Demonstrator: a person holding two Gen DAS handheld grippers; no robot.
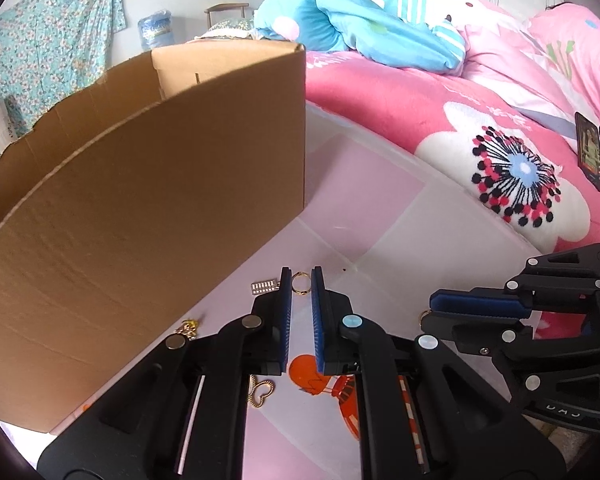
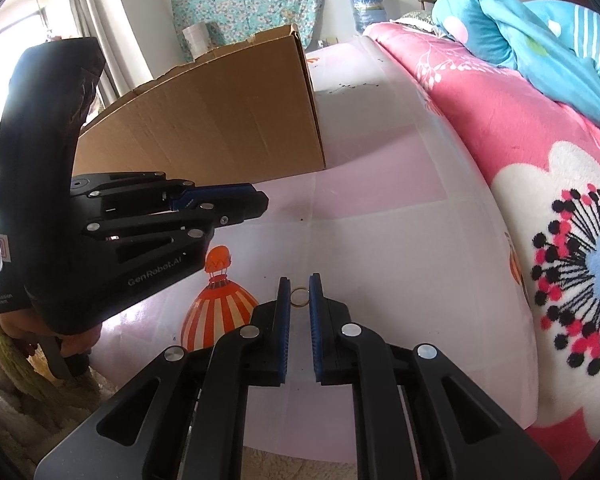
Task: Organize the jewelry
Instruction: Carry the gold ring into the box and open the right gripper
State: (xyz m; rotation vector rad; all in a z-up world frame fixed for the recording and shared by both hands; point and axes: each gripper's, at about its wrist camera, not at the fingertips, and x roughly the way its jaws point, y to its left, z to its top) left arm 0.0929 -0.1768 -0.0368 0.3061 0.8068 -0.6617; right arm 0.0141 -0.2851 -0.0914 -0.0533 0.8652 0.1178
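— What did we have in the left gripper (image 1: 300,280)?

— A gold ring (image 1: 300,282), pinched between the nearly closed tips, just above the pink-and-white tabletop (image 1: 380,208) beside the cardboard box (image 1: 140,200).

— And the right gripper (image 2: 299,285)?

— Clamped on a second small ring (image 2: 299,297) over the same tabletop. We also saw a heart-shaped chain (image 1: 262,394) and a silver rectangular charm (image 1: 265,286) lying by the box.

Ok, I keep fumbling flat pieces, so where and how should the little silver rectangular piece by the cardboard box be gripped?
Probably across its two long edges, the narrower span, coming steeply from above. The silver piece lies flat on the mat, with no raised part to pinch, and the cardboard box stands close on its left, so keep to the open right side.
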